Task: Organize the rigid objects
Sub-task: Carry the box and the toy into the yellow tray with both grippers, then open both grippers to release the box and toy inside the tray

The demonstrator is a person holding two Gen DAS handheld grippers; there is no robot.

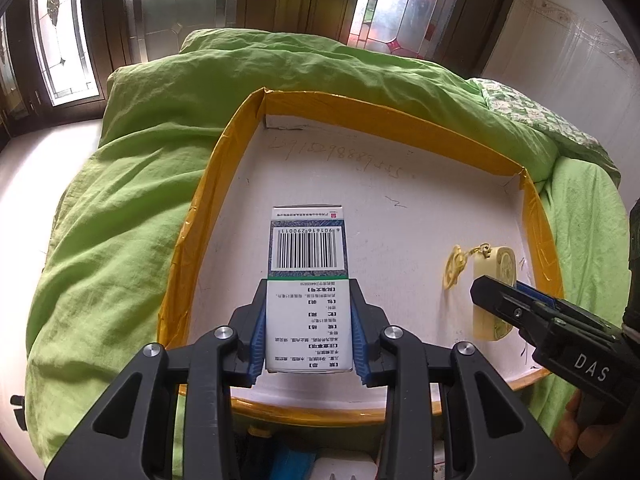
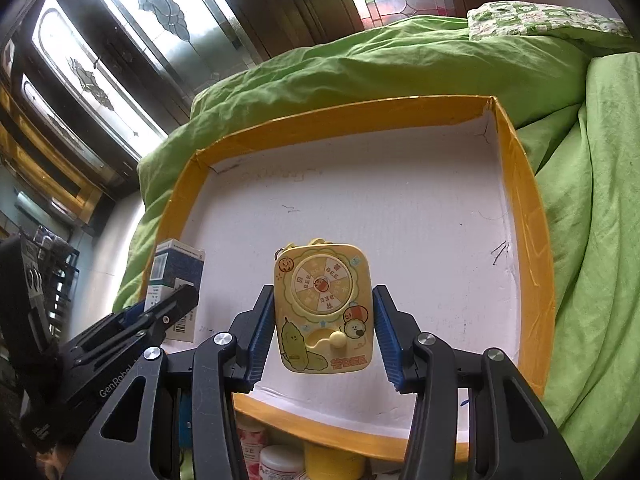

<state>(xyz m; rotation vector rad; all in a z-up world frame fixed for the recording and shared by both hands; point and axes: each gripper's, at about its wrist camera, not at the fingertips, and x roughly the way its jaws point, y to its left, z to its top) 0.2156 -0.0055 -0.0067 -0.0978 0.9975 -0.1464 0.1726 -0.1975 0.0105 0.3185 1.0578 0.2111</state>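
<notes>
A white medicine box (image 1: 308,240) with a barcode is clamped between the blue pads of my left gripper (image 1: 308,284), which is shut on it above the floor of the white tray (image 1: 360,100) with a yellow taped rim. My right gripper (image 2: 323,290) is shut on a yellow cartoon spinner toy (image 2: 324,320), held over the tray (image 2: 340,116) near its front edge. The left wrist view shows the right gripper (image 1: 496,292) at the right with the toy (image 1: 502,260) and its looped yellow strap (image 1: 454,268). The right wrist view shows the left gripper (image 2: 176,300) and box (image 2: 176,268) at the left.
The tray rests on a rumpled green duvet (image 1: 140,200) that wraps around its left, far and right sides. Leaded glass windows (image 2: 120,60) stand behind. Below the tray's front edge sit jars with white lids (image 2: 276,460) and a yellow lid (image 2: 332,460).
</notes>
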